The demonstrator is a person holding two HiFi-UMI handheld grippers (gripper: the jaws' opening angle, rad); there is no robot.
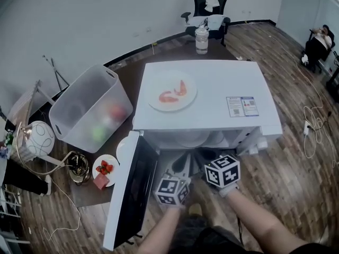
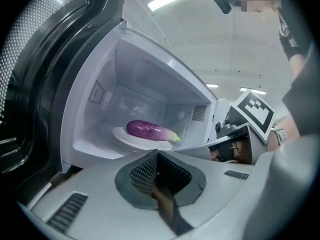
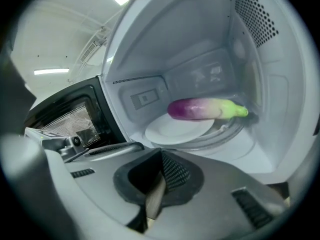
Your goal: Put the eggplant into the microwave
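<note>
1. The purple, green-tipped eggplant [image 2: 150, 130] lay on a round white plate [image 2: 142, 144] inside the open white microwave [image 1: 212, 110], touched by neither gripper.
2. The left gripper [image 2: 159, 158] and right gripper [image 3: 161, 156] hovered at the opening, each with jaws pressed together on nothing.
3. Shutting the dark-windowed door [image 1: 135, 187] seemed all that remained. It looked best pushed evenly on its outer face, once both tools were drawn clear.

Purple eggplant [image 3: 205, 108], paling to a green stem end, on a white plate [image 3: 172, 130]. White microwave [image 1: 212, 97] inside and out, black door [image 1: 132, 187]. Grey left gripper [image 2: 156, 156] and right gripper [image 3: 161, 156], marker cubes [image 1: 172, 190] patterned in black-and-white squares.
</note>
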